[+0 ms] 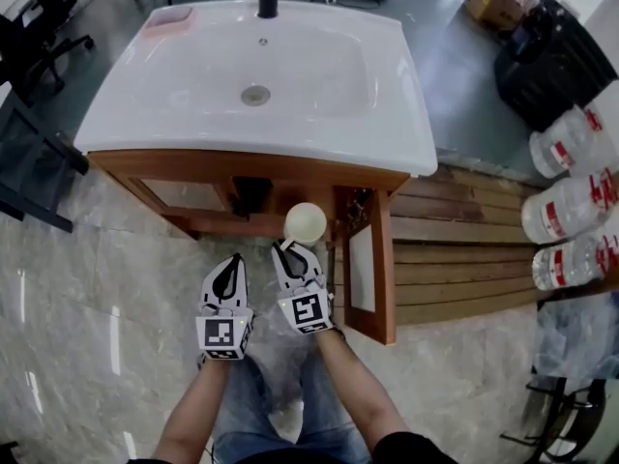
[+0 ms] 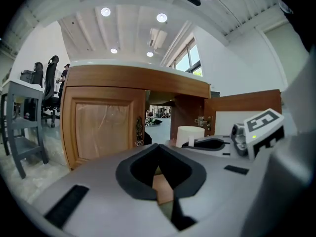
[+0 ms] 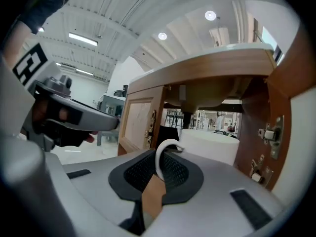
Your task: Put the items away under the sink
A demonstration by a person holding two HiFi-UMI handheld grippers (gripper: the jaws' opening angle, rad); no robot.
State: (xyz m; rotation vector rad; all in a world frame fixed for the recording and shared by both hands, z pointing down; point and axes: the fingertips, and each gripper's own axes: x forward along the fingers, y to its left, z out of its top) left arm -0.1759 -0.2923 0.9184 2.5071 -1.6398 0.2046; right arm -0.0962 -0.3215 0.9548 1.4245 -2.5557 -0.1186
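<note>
A white mug (image 1: 306, 222) hangs in front of the open compartment under the sink (image 1: 261, 75). My right gripper (image 1: 286, 249) is shut on its handle (image 3: 163, 158), and the mug's body (image 3: 210, 144) sits just past the jaws, close to the cabinet opening. In the left gripper view the mug (image 2: 190, 134) shows ahead to the right. My left gripper (image 1: 235, 261) hovers beside the right one, a little lower, with its jaws shut and nothing between them (image 2: 158, 169). The cabinet's right door (image 1: 372, 259) stands open towards me.
The left cabinet door (image 1: 184, 193) is closed. A dark object (image 1: 251, 193) sits inside under the basin. Wooden slats (image 1: 464, 259) lie on the floor to the right, with large water bottles (image 1: 571, 201) beyond. A pink item (image 1: 169, 19) rests on the sink's far left corner.
</note>
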